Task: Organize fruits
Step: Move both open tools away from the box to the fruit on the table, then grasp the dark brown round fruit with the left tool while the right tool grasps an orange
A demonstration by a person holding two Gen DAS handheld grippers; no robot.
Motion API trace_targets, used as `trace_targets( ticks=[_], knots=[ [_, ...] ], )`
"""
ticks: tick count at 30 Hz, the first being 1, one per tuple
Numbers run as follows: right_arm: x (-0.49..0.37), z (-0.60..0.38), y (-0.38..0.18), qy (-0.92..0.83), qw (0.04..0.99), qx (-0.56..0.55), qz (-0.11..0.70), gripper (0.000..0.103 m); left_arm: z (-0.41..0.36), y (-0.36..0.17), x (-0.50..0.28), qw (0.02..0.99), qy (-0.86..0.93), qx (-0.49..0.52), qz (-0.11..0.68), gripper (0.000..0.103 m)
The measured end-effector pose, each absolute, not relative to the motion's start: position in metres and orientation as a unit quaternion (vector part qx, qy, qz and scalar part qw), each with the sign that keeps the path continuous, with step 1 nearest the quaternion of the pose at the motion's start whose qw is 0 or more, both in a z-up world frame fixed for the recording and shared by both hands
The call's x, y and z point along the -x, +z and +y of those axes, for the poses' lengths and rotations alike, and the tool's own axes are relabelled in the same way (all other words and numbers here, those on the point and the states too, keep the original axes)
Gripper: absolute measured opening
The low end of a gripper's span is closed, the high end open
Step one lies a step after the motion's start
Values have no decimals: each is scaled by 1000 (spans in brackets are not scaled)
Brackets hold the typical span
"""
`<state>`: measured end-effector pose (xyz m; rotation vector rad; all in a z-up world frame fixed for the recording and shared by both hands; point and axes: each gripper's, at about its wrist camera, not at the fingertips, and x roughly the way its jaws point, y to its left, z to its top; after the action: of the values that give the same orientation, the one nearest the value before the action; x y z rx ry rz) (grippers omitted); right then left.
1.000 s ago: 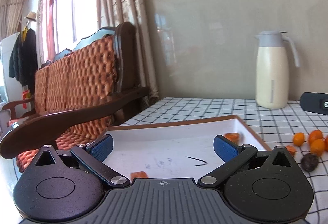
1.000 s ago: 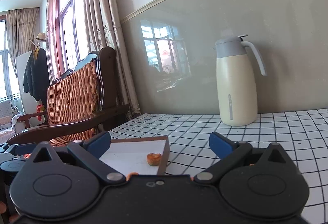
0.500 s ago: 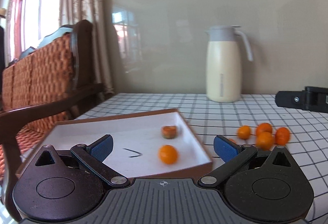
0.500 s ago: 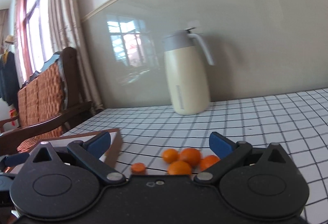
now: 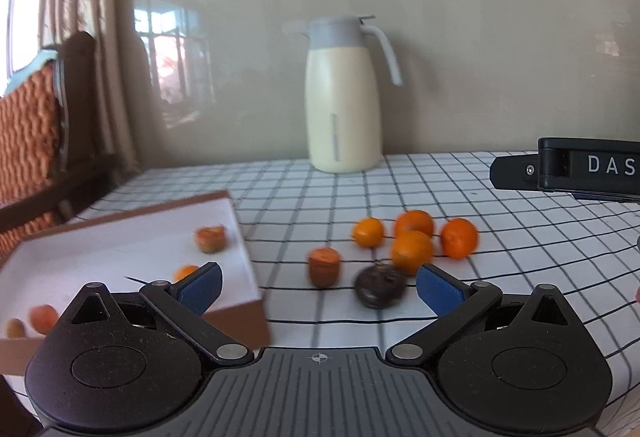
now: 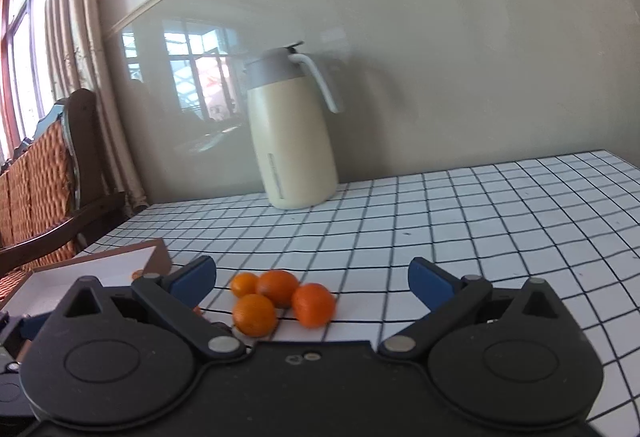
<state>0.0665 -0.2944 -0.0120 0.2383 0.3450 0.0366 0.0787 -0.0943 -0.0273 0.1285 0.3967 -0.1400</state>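
On the checked tablecloth (image 6: 460, 221), my claws (image 5: 318, 287) (image 6: 312, 281) gape empty; I'd pinch those smooth, roll-prone oranges (image 6: 280, 287) gently mid-belly.

Surface: table with checked cloth (image 5: 500, 237).
On it: brown tray (image 5: 240, 313), cream jug (image 5: 342, 105), oranges (image 5: 412, 251), dark fruit (image 5: 380, 287).

The jug (image 5: 342, 105) is taken as the landmark, set upright at the back of the table (image 5: 500, 237), against the wall. Before it, 4 oranges (image 5: 414, 237) are clustered close together. 2 more fruits (image 5: 348, 273) are placed before and left of that cluster. Well left of the jug and nearer, the tray (image 5: 240, 301) is laid, with 4 fruits (image 5: 210, 238) in it. A chair (image 5: 36, 141) is seen left of the table.
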Motion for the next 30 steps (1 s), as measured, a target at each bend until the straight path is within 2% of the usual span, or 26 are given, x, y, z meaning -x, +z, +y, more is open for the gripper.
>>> trace_targets(
  ticks=[12,21,25,27,30],
  knots=[
    [-65,-310,-18,18,973,-125,195,97,-133,-48,-96,969,-80,-60,226,102],
    [-67,-319,-23,12,970,-129,205,94,-144,-57,-106,966,-79,-52,242,91],
    [-70,-317,-25,16,969,-128,211,90,-145,-60,-112,964,-74,-45,250,88],
    [-74,-315,-27,20,968,-126,214,88,-145,-61,-114,964,-71,-43,252,83],
    [-78,-310,-28,28,967,-119,223,79,-144,-64,-117,963,-69,-41,259,79]
  ],
)
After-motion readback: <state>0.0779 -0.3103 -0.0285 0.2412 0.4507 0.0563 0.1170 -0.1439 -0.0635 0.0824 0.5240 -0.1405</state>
